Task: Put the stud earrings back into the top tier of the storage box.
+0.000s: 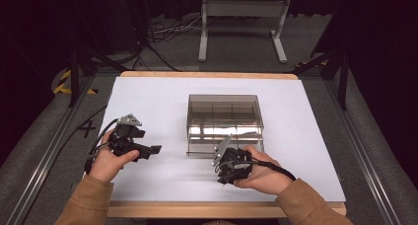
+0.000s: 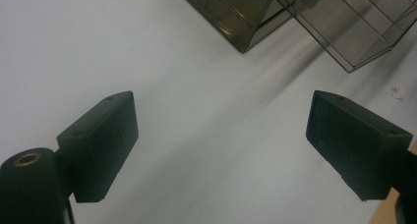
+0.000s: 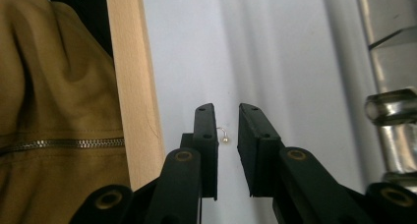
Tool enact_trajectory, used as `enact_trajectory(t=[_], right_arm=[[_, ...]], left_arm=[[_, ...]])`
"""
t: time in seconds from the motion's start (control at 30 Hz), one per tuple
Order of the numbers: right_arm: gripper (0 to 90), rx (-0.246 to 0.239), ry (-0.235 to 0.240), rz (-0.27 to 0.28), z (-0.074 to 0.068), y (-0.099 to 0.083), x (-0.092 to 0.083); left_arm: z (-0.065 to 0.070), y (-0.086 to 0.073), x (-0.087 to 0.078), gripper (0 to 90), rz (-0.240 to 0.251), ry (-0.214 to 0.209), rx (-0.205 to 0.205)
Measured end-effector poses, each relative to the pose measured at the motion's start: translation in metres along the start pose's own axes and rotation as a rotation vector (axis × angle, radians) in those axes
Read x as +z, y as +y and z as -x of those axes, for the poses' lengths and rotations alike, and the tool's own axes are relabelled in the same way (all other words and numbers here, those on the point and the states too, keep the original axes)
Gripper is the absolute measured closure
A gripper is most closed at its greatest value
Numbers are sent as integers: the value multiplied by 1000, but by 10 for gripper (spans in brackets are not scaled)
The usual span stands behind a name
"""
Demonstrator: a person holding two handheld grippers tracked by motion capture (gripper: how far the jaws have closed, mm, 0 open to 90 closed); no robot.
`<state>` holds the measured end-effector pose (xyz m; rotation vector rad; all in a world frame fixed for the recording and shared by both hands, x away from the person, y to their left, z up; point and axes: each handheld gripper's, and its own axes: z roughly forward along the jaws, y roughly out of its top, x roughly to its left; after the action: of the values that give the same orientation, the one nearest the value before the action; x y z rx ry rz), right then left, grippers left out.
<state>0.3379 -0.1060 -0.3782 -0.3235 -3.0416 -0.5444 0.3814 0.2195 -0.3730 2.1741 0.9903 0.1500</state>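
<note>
While the left gripper (image 2: 221,145) hovers wide open, the right gripper (image 3: 227,120) holds its narrow gap, unclenched, over a tiny earring (image 3: 224,135), partly hidden; clear box (image 1: 224,122) nearby.

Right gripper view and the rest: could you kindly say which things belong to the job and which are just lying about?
Job: right gripper, small pearl earring, clear compartment box.
Lying about: white metal stand, floor cables.

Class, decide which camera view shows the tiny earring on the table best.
The right gripper view: the earring lies close up between the right gripper's slightly parted jaws. The high view makes it a speck; the left gripper view gives a faint glint.
</note>
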Motion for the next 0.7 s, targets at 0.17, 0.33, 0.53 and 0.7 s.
enact_trajectory(t=[0.17,0.33,0.53,0.7], right_arm=[[783,-10,-5,-26,0,-1,11],[782,2,1,-59,-1,-2,17],[781,-6,-11,-73,0,-3,25],[780,2,-8,-97,0,-4,29]], left_arm=[[0,0,0,128,0,0,2],[0,0,0,128,0,0,0],[0,0,0,128,0,1,0],[0,0,0,128,0,0,0]])
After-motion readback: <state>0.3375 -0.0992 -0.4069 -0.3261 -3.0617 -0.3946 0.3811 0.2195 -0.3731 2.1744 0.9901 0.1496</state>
